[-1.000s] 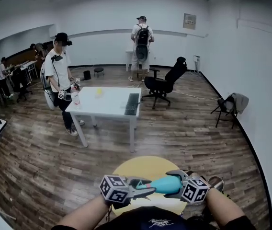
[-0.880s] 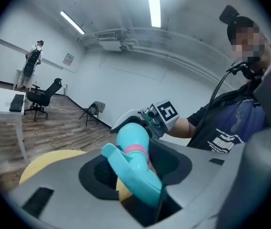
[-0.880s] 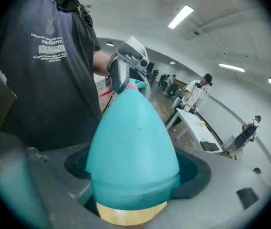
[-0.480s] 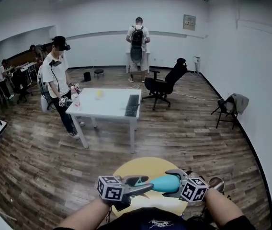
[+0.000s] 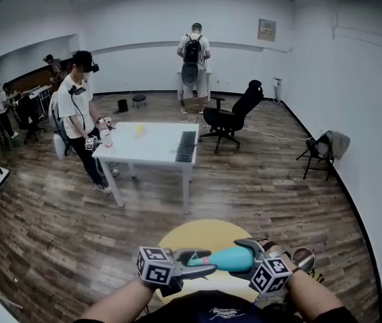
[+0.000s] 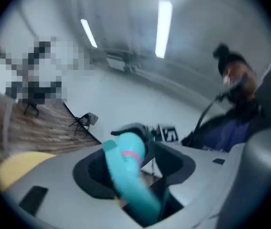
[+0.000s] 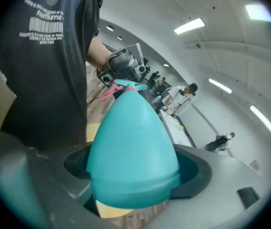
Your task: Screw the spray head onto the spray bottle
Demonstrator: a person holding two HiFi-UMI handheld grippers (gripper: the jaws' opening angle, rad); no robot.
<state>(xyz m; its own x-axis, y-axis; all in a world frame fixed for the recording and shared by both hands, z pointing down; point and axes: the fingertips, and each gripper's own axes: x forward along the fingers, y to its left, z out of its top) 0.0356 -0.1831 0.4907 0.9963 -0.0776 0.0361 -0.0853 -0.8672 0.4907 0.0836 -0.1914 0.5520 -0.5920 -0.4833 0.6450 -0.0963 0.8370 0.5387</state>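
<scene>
Wood-plank flooring (image 5: 265,180) ran up to white walls in the head view. Mid-room stood a white desk (image 5: 150,155) carrying a keyboard (image 5: 185,147), with a person in a white shirt (image 5: 77,113) at its left end. A person with a backpack (image 5: 192,59) faced the far wall, a black office chair (image 5: 235,116) sat nearby, and a folding chair (image 5: 322,150) stood by the right wall. Low in the frame, over a round yellow desk (image 5: 198,234), the left gripper (image 5: 204,268) and right gripper (image 5: 245,258) met end to end. The teal spray bottle (image 5: 230,257) lay level between them, its spray head (image 5: 199,261) pointing into the left jaws.

From the left gripper view, the jaws had just been opening and stood apart. The spray head (image 6: 130,185) and its pink ring (image 6: 131,154) lay between them, with dark gaps at either side. It blocked most of the right gripper's marker cube (image 6: 170,135) behind it.

Seen from the right gripper view, the jaws were clamped on the bottle's wide base (image 7: 133,147). The bottle filled the middle of the frame. It tapered away to the left gripper (image 7: 123,66) and hid much of the floor. A dark printed T-shirt (image 7: 45,70) closed off the left side.
</scene>
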